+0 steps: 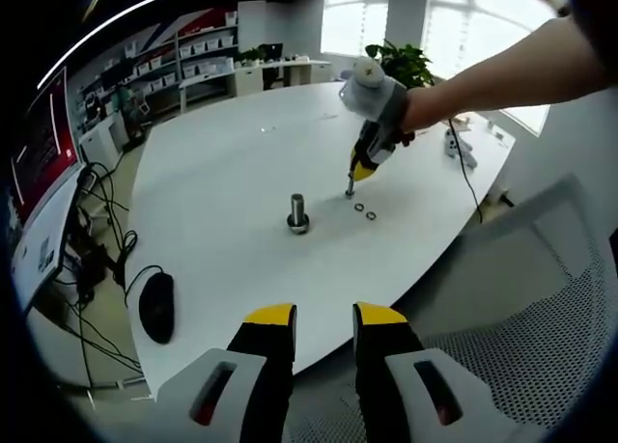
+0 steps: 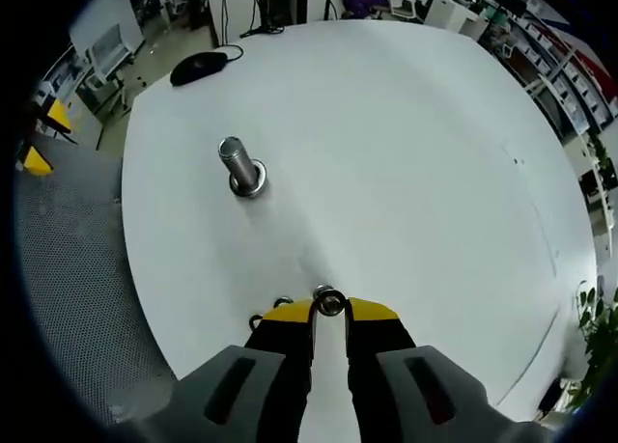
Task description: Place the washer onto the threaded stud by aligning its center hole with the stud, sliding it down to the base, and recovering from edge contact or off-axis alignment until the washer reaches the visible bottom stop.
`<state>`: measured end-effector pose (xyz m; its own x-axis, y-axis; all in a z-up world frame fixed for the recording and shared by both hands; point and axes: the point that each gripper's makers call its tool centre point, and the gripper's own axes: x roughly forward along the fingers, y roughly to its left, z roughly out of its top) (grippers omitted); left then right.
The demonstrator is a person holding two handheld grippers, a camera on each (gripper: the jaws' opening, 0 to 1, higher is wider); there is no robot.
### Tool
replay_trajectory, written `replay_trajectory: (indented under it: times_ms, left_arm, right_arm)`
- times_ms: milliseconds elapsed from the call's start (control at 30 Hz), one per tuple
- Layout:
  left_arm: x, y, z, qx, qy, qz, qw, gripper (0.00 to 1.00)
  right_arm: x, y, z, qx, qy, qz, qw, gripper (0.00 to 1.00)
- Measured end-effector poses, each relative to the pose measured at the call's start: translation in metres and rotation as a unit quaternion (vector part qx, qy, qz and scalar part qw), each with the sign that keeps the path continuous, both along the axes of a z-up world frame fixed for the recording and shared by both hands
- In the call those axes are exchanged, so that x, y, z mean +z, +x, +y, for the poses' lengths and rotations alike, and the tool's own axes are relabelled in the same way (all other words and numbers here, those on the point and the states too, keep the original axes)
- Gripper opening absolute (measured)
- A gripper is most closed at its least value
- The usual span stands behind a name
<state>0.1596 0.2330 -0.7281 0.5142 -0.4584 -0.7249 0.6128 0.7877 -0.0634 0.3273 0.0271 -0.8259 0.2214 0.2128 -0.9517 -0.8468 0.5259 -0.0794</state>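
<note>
My right gripper (image 2: 329, 311) has its yellow-tipped jaws drawn nearly together, pinching a small metal washer (image 2: 329, 301) at the tips, just above the white tabletop (image 2: 415, 173). Two more washers (image 1: 364, 210) lie flat beside my tips. The threaded stud (image 2: 238, 165), grey steel, cylindrical, stands upright on its base ahead and to the left, well apart. My left gripper (image 1: 323, 322) has its jaws parted by a narrow gap, holding nothing, off the table edge. A black mouse (image 1: 156, 306) lies left of it. No legible writing.

Opposite table edges — both views share stud (image 1: 297, 212).
</note>
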Motion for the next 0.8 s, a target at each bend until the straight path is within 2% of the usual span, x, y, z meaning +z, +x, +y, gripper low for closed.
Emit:
replay_trajectory:
  times_ms: [800]
  left_arm:
    - [-0.002,0.0,0.001,0.002,0.002,0.004,1.0,0.21]
  right_arm:
    - [-0.028,-0.004,0.0,-0.002,-0.013,0.024,0.9996,0.14]
